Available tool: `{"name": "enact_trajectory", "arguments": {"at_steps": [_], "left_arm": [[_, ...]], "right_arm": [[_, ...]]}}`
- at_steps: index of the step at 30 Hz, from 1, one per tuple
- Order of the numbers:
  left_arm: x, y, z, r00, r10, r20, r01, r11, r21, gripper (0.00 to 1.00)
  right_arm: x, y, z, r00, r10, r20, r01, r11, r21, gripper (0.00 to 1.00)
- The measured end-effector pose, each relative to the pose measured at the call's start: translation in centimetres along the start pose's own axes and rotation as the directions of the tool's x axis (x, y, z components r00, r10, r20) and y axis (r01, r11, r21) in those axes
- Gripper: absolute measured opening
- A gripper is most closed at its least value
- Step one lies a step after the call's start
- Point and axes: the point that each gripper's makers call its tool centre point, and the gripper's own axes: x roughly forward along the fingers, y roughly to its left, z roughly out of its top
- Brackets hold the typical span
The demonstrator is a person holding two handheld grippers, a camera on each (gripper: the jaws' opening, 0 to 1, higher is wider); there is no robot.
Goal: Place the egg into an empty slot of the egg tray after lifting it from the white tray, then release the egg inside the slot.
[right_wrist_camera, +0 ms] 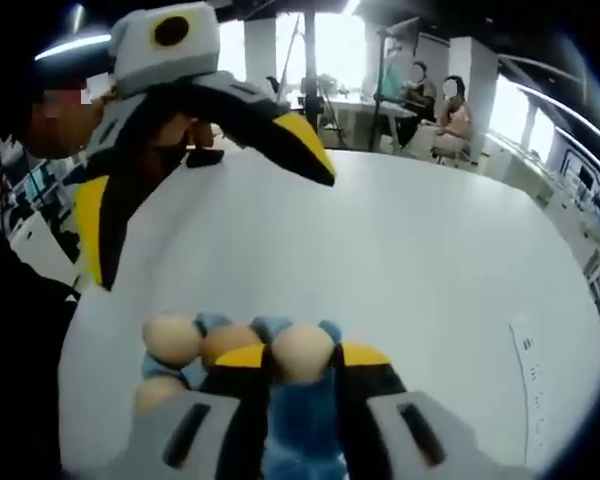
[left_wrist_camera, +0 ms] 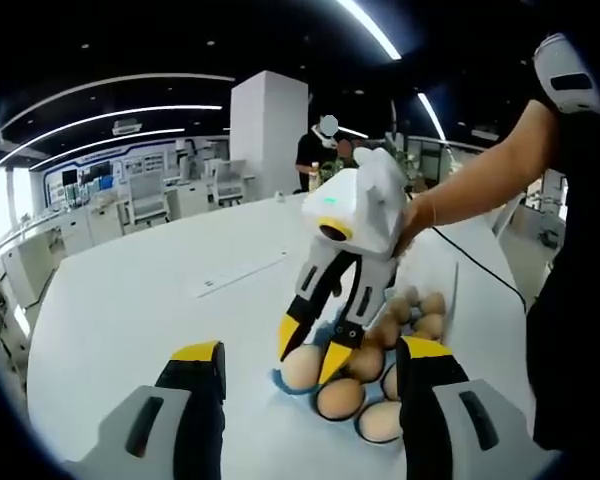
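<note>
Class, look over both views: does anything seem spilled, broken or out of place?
Nothing stands out. The eggs sit whole in the blue egg tray on the white table, and the right gripper has its jaws around one egg.

No legible text anywhere

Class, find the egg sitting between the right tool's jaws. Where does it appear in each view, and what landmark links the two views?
Left gripper view: the egg is low centre, between the jaws of the right tool, which reaches in from the right.
Right gripper view: the egg is bottom centre, between that view's own yellow-tipped jaws.
Shared landmark: the blue egg tray under the eggs.
</note>
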Motion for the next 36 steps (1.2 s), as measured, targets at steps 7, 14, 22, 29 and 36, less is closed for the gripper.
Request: {"name": "enact_trajectory", "arguments": {"at_steps": [7, 14, 22, 29, 36], "left_arm": [[0.00, 0.00, -0.12, 1.000, -0.001, -0.001, 0.001, 1.000, -0.004, 0.70], [0.19, -0.05, -0.23, 1.000, -0.006, -0.002, 0.006, 1.000, -0.006, 0.70], [0.16, 0.08, -0.32, 1.000, -0.004, -0.001, 0.004, 1.000, -0.012, 0.70], [0.26, 0.02, -0.33, 1.000, -0.005, -0.003, 0.005, 1.000, -0.007, 0.70], [0.22, 0.18, -0.15, 1.000, 0.001, 0.001, -0.001, 1.000, -0.007, 0.70]], "right_arm": [[0.25, -0.05, -0.18, 1.000, 0.011, -0.008, -0.011, 1.000, 0.021, 0.25], [0.47, -0.37, -0.36, 0.999, 0.033, -0.001, -0.033, 0.996, 0.079, 0.25], [0.62, -0.46, -0.38, 0.999, 0.047, -0.005, -0.046, 0.995, 0.086, 0.26], [0.61, -0.38, -0.35, 0.999, 0.049, 0.016, -0.050, 0.996, 0.070, 0.26], [0.36, -0.21, -0.28, 0.998, 0.046, 0.035, -0.049, 0.997, 0.068, 0.26]]}}
